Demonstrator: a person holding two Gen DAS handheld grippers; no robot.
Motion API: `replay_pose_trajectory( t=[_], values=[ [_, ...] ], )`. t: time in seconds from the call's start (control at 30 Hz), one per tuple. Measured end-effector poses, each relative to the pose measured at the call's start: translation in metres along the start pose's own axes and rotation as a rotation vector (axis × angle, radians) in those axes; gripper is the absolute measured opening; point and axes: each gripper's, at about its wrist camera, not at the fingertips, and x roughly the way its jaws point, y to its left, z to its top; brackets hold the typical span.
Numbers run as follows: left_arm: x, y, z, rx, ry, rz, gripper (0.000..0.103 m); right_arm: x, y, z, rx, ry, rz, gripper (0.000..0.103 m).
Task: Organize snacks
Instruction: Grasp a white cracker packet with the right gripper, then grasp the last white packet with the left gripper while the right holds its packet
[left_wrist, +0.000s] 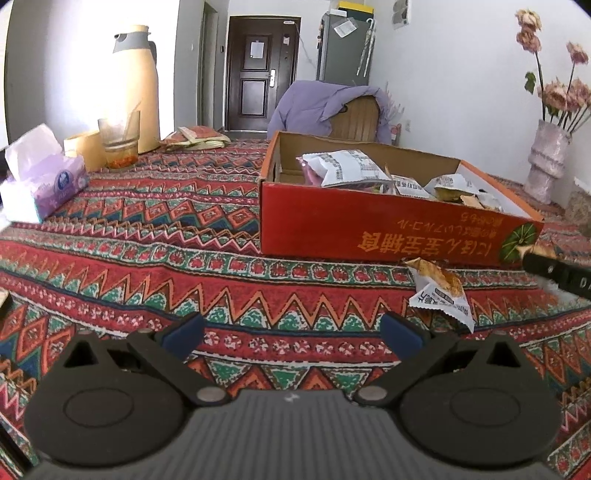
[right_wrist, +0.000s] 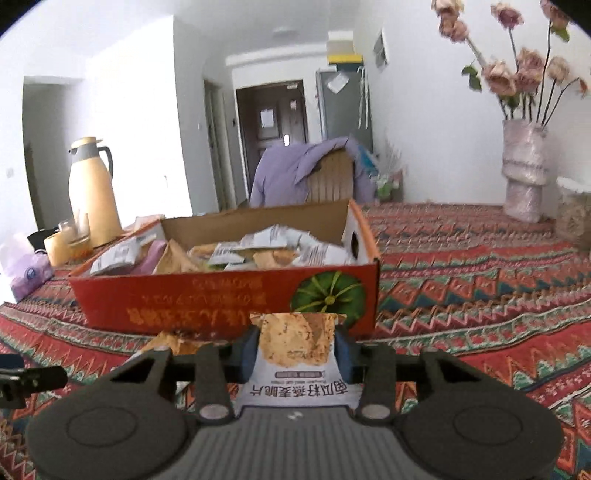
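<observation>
Snack packets are mostly lying piled in the red cardboard box (right_wrist: 221, 299), which is sitting on the patterned worktop (right_wrist: 480, 280) just beyond the right gripper (right_wrist: 297, 354). That gripper's jaws are clenching one oat-crisp packet (right_wrist: 295, 343), the blue pads pressing on its two side edges. The packet's long axis is running along the jaws, its serrated brown end pointing away toward the box's near wall and its white printed end pointing back toward the camera. The box is lying straight ahead and slightly higher than the held packet, its long axis running left to right, so the coming move is probably turning on lifting the packet over that near wall.

A second packet (left_wrist: 441, 291) is lying loose on the worktop just in front of the box, near its right end. The left gripper (left_wrist: 291, 332) is hovering with jaws spread wide and nothing between them; that loose packet is sitting ahead and to its right, angled diagonally.
</observation>
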Motion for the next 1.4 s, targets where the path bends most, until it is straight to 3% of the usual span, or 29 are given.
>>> replay_pose_trajectory(
  t=[0.3,0.53,0.93,1.13,1.27,1.4],
  values=[
    [0.004,-0.056,0.012,0.125,0.000,-0.057,0.103,-0.005,-0.004,0.000,0.018,-0.040,-0.014,0.042],
    [0.020,-0.100,0.020,0.217,0.023,-0.043,0.103,-0.008,-0.006,-0.001,0.033,-0.051,-0.016,0.043],
    [0.053,-0.121,0.024,0.231,0.080,-0.003,0.101,-0.009,-0.006,-0.001,0.038,-0.064,-0.003,0.043],
    [0.061,-0.117,0.024,0.186,0.101,-0.053,0.083,-0.009,-0.005,-0.001,0.028,-0.068,0.006,0.044],
    [0.058,-0.115,0.026,0.170,0.098,-0.113,0.048,-0.010,-0.005,-0.001,0.029,-0.069,0.010,0.044],
    [0.053,-0.111,0.026,0.142,0.077,-0.127,0.041,-0.010,-0.004,-0.002,0.028,-0.066,0.012,0.044]
  ],
)
